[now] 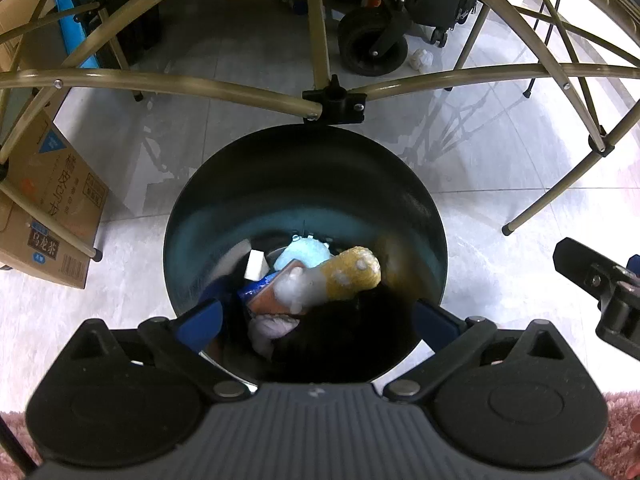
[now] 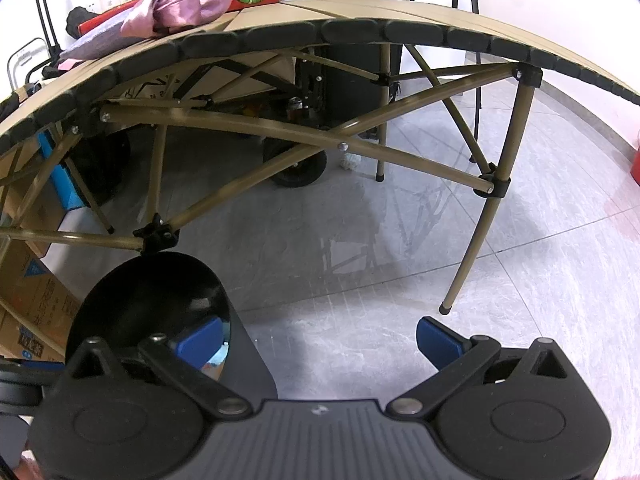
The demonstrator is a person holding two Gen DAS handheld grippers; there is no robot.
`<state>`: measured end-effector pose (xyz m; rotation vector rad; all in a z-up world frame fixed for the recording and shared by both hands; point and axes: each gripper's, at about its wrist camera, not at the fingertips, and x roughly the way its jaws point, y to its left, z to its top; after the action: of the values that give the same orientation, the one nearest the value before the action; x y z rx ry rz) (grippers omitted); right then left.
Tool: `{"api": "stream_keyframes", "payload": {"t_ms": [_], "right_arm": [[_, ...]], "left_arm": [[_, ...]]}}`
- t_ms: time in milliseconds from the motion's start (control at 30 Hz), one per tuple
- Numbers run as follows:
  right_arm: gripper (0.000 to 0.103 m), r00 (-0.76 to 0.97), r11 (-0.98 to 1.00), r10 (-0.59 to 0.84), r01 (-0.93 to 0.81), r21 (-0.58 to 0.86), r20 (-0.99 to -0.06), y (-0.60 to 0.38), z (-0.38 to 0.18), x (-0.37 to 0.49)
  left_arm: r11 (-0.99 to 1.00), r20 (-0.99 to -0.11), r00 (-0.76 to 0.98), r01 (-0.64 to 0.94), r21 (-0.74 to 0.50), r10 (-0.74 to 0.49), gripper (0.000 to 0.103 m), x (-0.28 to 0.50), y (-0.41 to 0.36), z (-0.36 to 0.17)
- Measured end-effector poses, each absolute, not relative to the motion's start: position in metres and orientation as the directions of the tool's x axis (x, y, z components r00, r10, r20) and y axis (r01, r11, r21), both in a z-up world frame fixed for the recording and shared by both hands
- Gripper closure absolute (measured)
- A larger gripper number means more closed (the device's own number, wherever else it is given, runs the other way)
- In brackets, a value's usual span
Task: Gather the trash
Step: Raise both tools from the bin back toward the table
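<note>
Left hand-held gripper point(image 1: 316, 320) hangs wide open and empty right over the trash bin point(image 1: 424, 208), junk piled inside. Crumpled paper point(image 1: 420, 58) lies beyond, under the desk point(image 2: 360, 12); right hand-held gripper point(image 2: 320, 340), open too, looks nearer.

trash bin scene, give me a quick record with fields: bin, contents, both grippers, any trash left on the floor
bin: dark round trash bin, open top, on the tiled floor beside the folding table
contents: yellow sponge-like piece, light blue item, white block, other scraps
left gripper: jaws wide open above the bin's mouth, nothing between them
right gripper: jaws open, empty, over bare floor beside the bin
floor trash: crumpled white paper by the black wheel under the table
</note>
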<state>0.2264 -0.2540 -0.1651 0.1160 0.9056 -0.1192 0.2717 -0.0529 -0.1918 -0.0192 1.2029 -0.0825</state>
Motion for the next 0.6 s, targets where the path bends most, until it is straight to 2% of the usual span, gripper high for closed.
{"api": "stream_keyframes", "payload": {"t_ms": [600], "right_arm": [[0.0,0.657,0.989,-0.024,0.125,0.078,-0.753,-0.245,-0.151,0.22]], "left_arm": [[0.997,-0.874,0.482,0.069,-0.036,-0.065,0.0,0.26,-0.041,-0.159]]}}
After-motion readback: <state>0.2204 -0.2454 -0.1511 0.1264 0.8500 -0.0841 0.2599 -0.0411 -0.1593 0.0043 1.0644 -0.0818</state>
